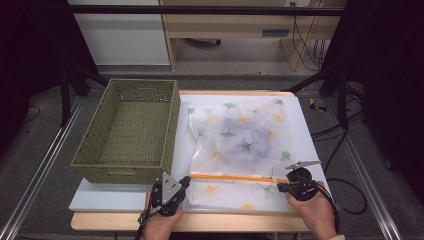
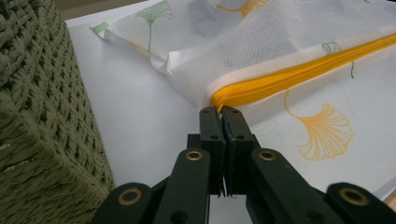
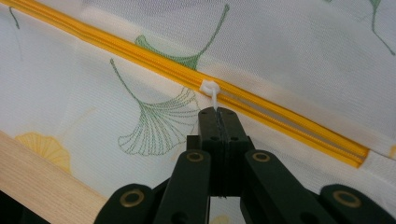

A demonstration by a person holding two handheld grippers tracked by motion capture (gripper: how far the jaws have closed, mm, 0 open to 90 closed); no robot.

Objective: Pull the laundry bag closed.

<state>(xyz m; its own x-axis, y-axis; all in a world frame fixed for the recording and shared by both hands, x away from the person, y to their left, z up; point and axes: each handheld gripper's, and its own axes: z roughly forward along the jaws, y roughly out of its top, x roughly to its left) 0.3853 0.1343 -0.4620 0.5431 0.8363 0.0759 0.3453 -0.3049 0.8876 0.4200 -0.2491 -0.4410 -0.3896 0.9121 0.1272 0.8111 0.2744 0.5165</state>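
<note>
Nearest the person, the left tongs (image 1: 184,183) are clenching the end of the orange zipper (image 1: 232,177), their tips pinched on the zipper tape where it meets the corner of the mesh laundry bag (image 1: 240,145). The right tongs (image 1: 283,187) are clamped on the thin white zipper pull (image 3: 211,89), which is sitting partway along the zipper near its right end. The bag is lying flat on the white counter (image 1: 125,192), printed with ginkgo leaves, with something dark showing dimly through the mesh. Farther left, the woven basket (image 1: 131,129) is standing just beside the bag.

The pull tab is slender, so it could be slipping out of the right tongs if drawn at an angle to the track. If the left tongs are letting the end go slack, the mesh may be bunching and jamming the slider.
</note>
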